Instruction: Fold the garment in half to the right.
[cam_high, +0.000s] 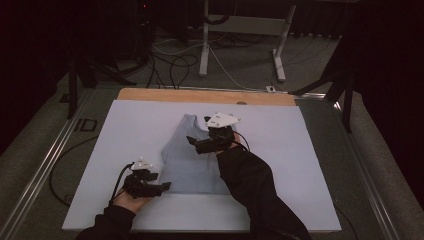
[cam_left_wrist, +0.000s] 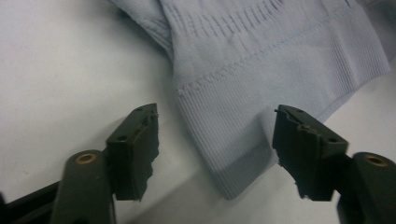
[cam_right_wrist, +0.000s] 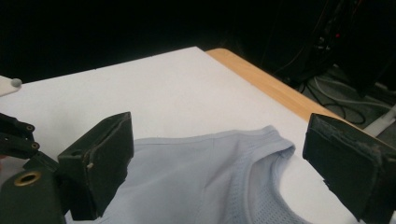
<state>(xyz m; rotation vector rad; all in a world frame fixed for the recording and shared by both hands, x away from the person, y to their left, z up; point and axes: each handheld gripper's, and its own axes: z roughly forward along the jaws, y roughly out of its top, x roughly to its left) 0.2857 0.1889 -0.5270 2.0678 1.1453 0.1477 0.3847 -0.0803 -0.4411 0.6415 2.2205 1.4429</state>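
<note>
White board (cam_high: 125, 130) carries a light, limp knit top (cam_high: 187, 165). Left gripper (cam_left_wrist: 215, 144) straddles its hem corner, unclamped; right gripper (cam_right_wrist: 219, 172) gapes above a shoulder strap. Grip hems.

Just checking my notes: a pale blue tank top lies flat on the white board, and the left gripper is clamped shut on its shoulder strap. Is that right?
Not quite. The left gripper is open, and it straddles a bottom hem corner of the tank top, not a strap; the left gripper view shows this. The top does lie flat on the white board.
</note>
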